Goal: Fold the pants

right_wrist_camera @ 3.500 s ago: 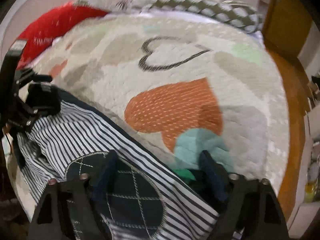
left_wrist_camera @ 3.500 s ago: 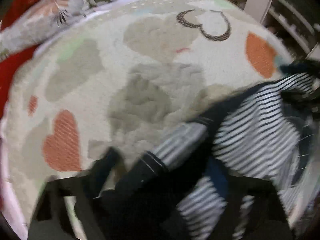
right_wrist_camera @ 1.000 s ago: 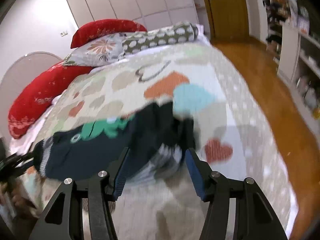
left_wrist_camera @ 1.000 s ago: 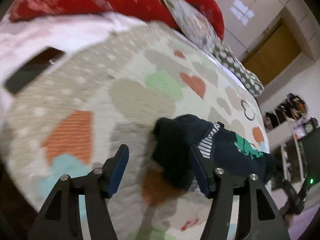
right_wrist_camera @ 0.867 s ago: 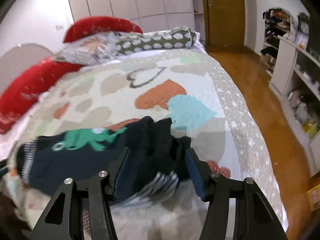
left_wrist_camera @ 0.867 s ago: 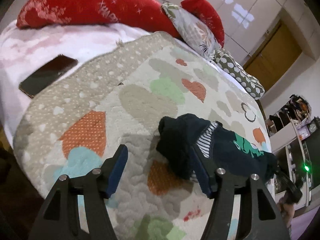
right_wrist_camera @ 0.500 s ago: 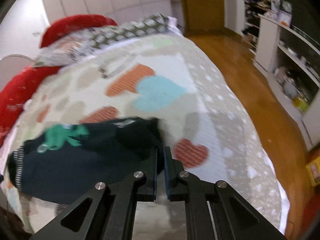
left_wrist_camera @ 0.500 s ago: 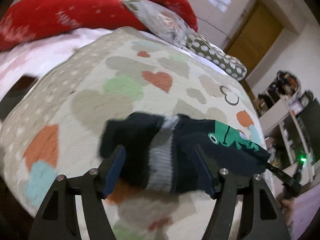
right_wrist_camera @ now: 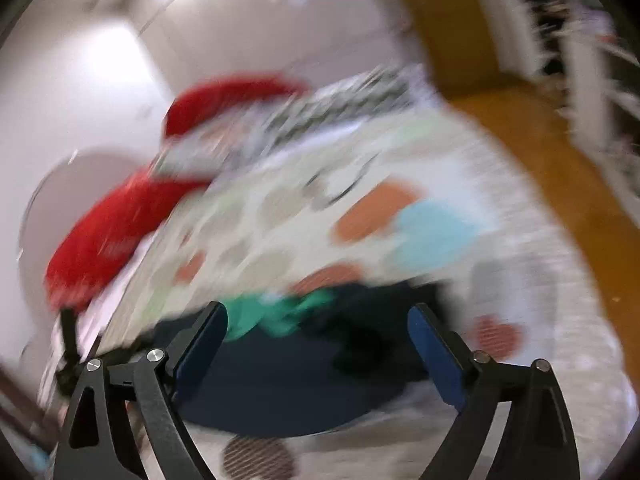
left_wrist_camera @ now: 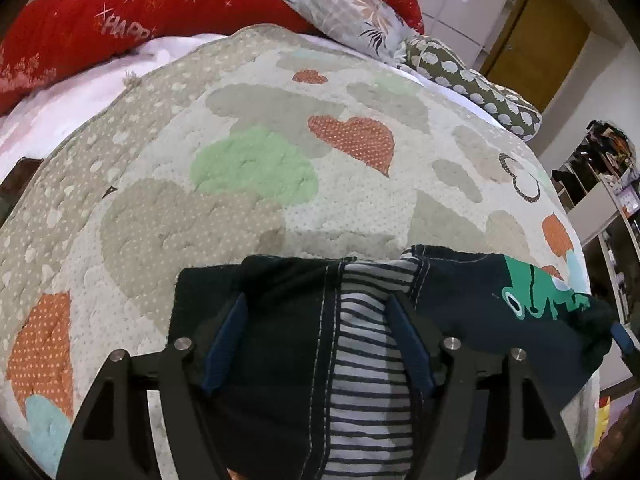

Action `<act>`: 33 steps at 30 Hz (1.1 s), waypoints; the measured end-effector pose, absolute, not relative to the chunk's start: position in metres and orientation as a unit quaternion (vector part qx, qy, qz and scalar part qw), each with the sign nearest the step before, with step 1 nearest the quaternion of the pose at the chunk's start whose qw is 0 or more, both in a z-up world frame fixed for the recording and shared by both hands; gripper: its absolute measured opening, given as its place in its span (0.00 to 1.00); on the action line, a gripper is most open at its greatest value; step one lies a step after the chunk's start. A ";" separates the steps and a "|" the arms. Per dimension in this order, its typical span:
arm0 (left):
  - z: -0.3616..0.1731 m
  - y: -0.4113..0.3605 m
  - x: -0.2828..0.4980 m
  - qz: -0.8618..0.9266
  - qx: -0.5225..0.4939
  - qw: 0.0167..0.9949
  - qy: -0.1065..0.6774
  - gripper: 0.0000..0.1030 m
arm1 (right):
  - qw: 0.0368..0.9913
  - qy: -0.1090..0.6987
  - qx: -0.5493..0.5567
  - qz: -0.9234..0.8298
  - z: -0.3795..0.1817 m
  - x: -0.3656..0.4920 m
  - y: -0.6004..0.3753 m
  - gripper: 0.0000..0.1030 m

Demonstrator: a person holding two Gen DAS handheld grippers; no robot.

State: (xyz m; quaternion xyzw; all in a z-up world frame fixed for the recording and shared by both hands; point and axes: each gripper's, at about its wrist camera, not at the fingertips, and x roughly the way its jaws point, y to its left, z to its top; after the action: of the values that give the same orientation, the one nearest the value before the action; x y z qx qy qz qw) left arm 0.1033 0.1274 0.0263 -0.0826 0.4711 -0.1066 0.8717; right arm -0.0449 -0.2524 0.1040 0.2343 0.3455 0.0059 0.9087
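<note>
Dark navy pants point(left_wrist_camera: 472, 304) with a striped lining and a green frog print lie folded on the heart-patterned quilt point(left_wrist_camera: 256, 168). My left gripper point(left_wrist_camera: 320, 320) is open, its fingers straddling the striped waist end just above the cloth. In the blurred right wrist view the pants point(right_wrist_camera: 288, 364) lie below my right gripper point(right_wrist_camera: 316, 332), which is open and empty above them.
Red pillows point(left_wrist_camera: 120, 12), a floral pillow point(left_wrist_camera: 344, 4) and a dotted pillow point(left_wrist_camera: 472, 84) line the head of the bed. A dark phone point(left_wrist_camera: 20, 176) lies at the left edge. Shelves point(left_wrist_camera: 600, 216) and wooden floor point(right_wrist_camera: 560, 168) lie to the right.
My left gripper has moved down and forward over the pants' waist end. My right gripper, shut half a second ago, has opened and is swinging fast, blurring its view.
</note>
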 end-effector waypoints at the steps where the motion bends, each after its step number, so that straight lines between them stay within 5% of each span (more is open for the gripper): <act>1: 0.025 0.128 0.104 -0.108 -0.083 0.873 0.469 0.70 | 0.903 0.357 0.237 0.026 0.101 -0.035 -0.245 0.82; 3: 0.022 0.128 0.104 -0.109 -0.086 0.875 0.464 0.71 | 0.890 0.384 0.238 0.066 0.090 -0.011 -0.228 0.67; 8: 0.020 0.120 0.101 -0.099 -0.062 0.886 0.449 0.74 | 0.854 0.451 0.244 0.092 0.045 0.060 -0.216 0.55; 11: 0.019 0.118 0.100 -0.097 -0.056 0.889 0.443 0.75 | 0.862 0.453 0.224 0.036 0.036 0.084 -0.238 0.25; 15: 0.017 0.119 0.099 -0.099 -0.057 0.894 0.434 0.76 | 0.874 0.437 0.196 -0.086 0.050 0.075 -0.273 0.31; 20: 0.016 0.117 0.097 -0.095 -0.050 0.899 0.425 0.77 | 0.894 0.373 0.246 -0.025 0.087 0.014 -0.268 0.38; 25: 0.016 0.116 0.096 -0.098 -0.051 0.900 0.422 0.77 | 0.876 0.401 0.266 -0.009 0.052 -0.023 -0.280 0.43; 26: 0.016 0.115 0.096 -0.097 -0.049 0.901 0.421 0.77 | 0.869 0.396 0.295 -0.022 0.042 -0.030 -0.300 0.31; 27: 0.016 0.115 0.095 -0.096 -0.047 0.901 0.420 0.77 | 0.854 0.380 0.354 -0.015 0.030 -0.038 -0.322 0.09; 29: 0.016 0.114 0.096 -0.094 -0.042 0.902 0.420 0.77 | 0.826 0.359 0.434 -0.025 0.021 -0.053 -0.349 0.05; 33: 0.022 0.114 0.096 -0.096 -0.033 0.895 0.435 0.77 | 0.850 0.317 0.412 -0.089 0.056 -0.082 -0.354 0.27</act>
State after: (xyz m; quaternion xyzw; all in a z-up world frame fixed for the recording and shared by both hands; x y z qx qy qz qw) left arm 0.0965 0.1143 0.0220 -0.0335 0.4349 -0.0959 0.8947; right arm -0.0824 -0.3538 0.0559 0.4122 0.3170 -0.0889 0.8495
